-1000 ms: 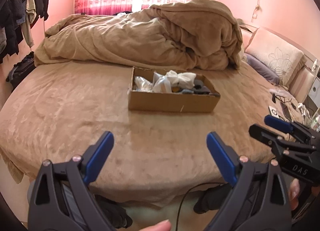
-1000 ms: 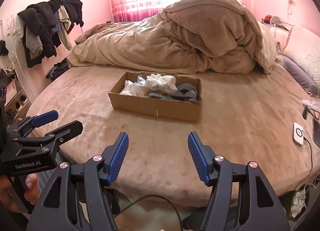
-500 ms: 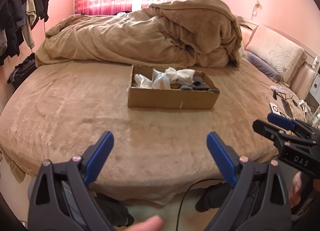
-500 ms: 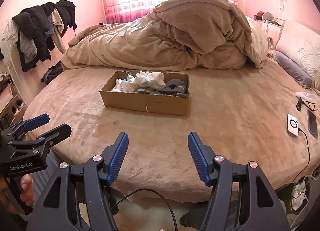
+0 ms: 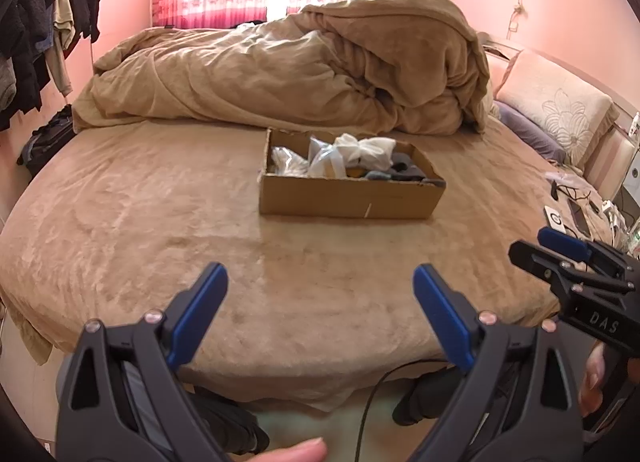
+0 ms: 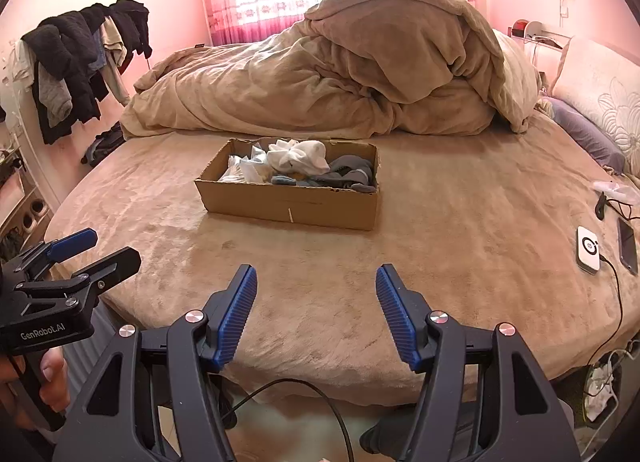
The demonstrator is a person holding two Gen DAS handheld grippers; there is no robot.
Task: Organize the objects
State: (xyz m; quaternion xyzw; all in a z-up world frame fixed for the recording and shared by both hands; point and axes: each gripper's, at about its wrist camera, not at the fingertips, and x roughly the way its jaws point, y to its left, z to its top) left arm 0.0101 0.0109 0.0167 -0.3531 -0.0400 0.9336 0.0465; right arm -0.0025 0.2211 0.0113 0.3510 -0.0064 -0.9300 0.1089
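A shallow cardboard box (image 5: pixel 348 197) (image 6: pixel 288 207) sits in the middle of the tan bed. It holds white socks (image 6: pixel 298 157), clear plastic bags (image 5: pixel 324 159) and grey-blue socks (image 6: pixel 352 173). My left gripper (image 5: pixel 320 294) is open and empty, above the bed's near edge, well short of the box. My right gripper (image 6: pixel 316 294) is open and empty, also near the front edge. Each gripper also shows in the other's view, the right one (image 5: pixel 576 258) at the right edge and the left one (image 6: pixel 76 258) at the left edge.
A heaped tan duvet (image 6: pixel 360 73) lies behind the box. Pillows (image 5: pixel 560 117) are at the right. A white charger (image 6: pixel 588 250), a phone (image 6: pixel 627 246) and cables lie on the bed's right side. Dark clothes (image 6: pixel 80 57) hang at the left wall.
Both grippers have drawn back a little from the bed and lifted slightly. The box looks a bit farther off. Both jaws have stayed open.
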